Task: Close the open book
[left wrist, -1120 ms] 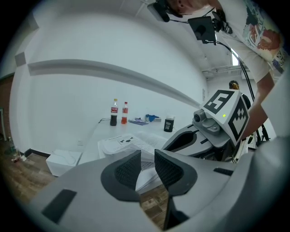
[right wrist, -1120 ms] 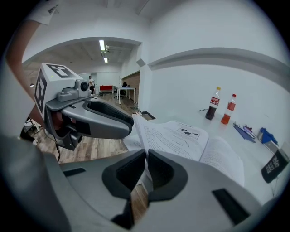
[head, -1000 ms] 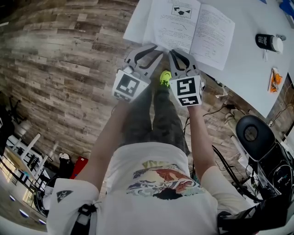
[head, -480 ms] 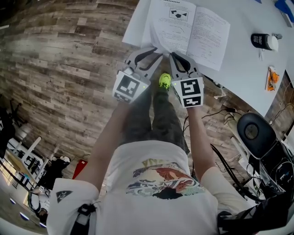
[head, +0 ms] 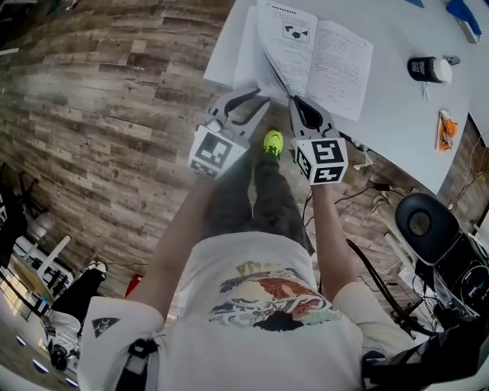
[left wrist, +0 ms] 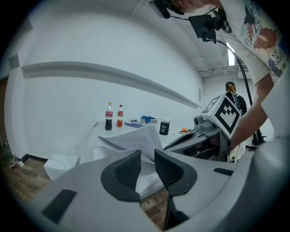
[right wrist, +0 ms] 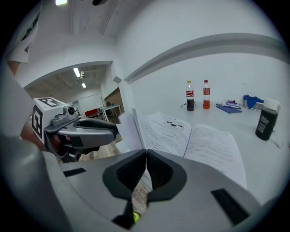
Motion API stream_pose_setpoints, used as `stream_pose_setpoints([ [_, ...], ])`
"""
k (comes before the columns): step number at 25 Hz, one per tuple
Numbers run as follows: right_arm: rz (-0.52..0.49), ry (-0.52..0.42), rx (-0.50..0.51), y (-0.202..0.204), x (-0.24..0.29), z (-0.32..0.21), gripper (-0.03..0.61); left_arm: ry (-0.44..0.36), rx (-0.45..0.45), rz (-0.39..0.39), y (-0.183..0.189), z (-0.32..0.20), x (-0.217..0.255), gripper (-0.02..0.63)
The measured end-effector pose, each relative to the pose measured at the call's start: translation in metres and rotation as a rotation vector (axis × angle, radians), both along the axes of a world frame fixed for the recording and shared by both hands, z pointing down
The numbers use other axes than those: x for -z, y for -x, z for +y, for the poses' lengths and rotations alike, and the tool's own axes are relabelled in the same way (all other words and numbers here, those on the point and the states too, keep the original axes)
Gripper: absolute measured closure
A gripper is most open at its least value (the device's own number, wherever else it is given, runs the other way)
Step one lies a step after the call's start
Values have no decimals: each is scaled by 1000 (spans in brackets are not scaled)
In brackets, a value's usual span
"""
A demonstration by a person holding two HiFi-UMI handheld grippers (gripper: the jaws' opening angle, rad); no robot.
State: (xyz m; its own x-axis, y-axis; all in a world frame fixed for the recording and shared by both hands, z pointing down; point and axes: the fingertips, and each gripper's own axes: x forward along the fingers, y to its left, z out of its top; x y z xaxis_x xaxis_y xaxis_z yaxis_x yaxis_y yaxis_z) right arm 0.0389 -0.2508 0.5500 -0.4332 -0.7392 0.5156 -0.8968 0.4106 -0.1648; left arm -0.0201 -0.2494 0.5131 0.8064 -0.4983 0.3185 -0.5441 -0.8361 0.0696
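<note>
The open book (head: pixel 328 61) lies on the white table (head: pixel 397 145), close to its near edge. My right gripper (head: pixel 294 99) is shut on the book's left-hand pages (head: pixel 275 53) at their near edge and holds them lifted off the spread. In the right gripper view those pages (right wrist: pixel 136 129) stand upright above the shut right gripper (right wrist: pixel 146 156), with the flat right page (right wrist: pixel 217 149) beside them. My left gripper (head: pixel 258 97) hovers just left of the lifted pages, jaws slightly apart. Between its pads in the left gripper view (left wrist: pixel 147 156) only the book (left wrist: pixel 136 138) beyond shows.
A black bottle with a white cap (head: pixel 428 69) lies at the table's right, with an orange item (head: pixel 445 130) nearer the edge and blue things (head: pixel 462 14) at the far corner. Two cola bottles (right wrist: pixel 190 96) stand at the back. A black chair (head: pixel 420 221) and cables sit under the table's right.
Both grippers have risen a little. The right one has rolled, and the left-hand pages it grips now stand up from the spread instead of lying flat.
</note>
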Motion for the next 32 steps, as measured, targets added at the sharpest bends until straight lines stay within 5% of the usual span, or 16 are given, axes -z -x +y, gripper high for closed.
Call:
stream_pose_setpoints([
  [7, -128, 5, -157, -27, 11, 7, 555, 6, -10, -23, 4, 10, 4, 541],
  [12, -123, -1, -224, -53, 16, 16, 558, 25, -21, -63, 3, 18, -11, 541],
  [21, -97, 53, -339, -115, -9, 38, 558, -19, -88, -256, -15, 30, -69, 506],
  [32, -69, 182, -403, -153, -68, 50, 558, -23, -30, -231, -19, 13, -74, 506],
])
